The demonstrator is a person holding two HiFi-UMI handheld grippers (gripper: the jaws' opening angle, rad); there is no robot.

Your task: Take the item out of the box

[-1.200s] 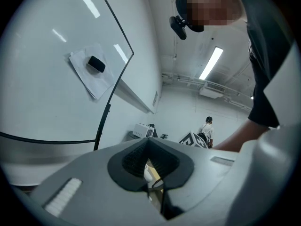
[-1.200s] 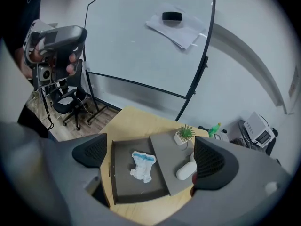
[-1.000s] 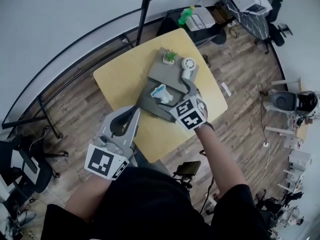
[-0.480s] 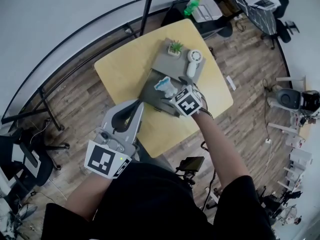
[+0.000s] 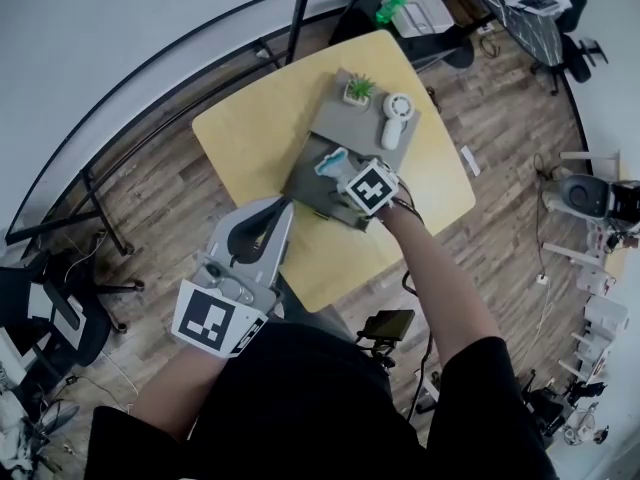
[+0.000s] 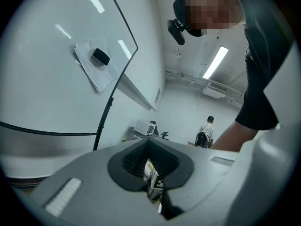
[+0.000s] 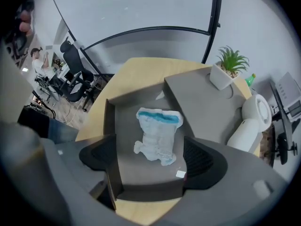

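A shallow grey box (image 7: 123, 108) lies open on the yellow table (image 5: 250, 138). Inside it is a crumpled white item with a blue band (image 7: 157, 134), also visible from the head view as the item (image 5: 331, 158). My right gripper (image 7: 150, 161) hovers over the box's near wall. Its jaws are closing. The item lies just ahead of them, and the pads (image 7: 200, 159) do not touch it. My left gripper (image 5: 283, 206) hangs off the table's near edge, shut with nothing in it. The left gripper (image 6: 150, 173) points up at the room.
The box's grey lid (image 5: 345, 123) lies flat behind the box and carries a small potted plant (image 5: 360, 90) and a white handheld device (image 5: 397, 120). A green bottle (image 5: 393, 4) and office chairs stand beyond the table on the wooden floor.
My right gripper has moved forward over the box, closer to the white and blue item. The left gripper has stayed where it was.
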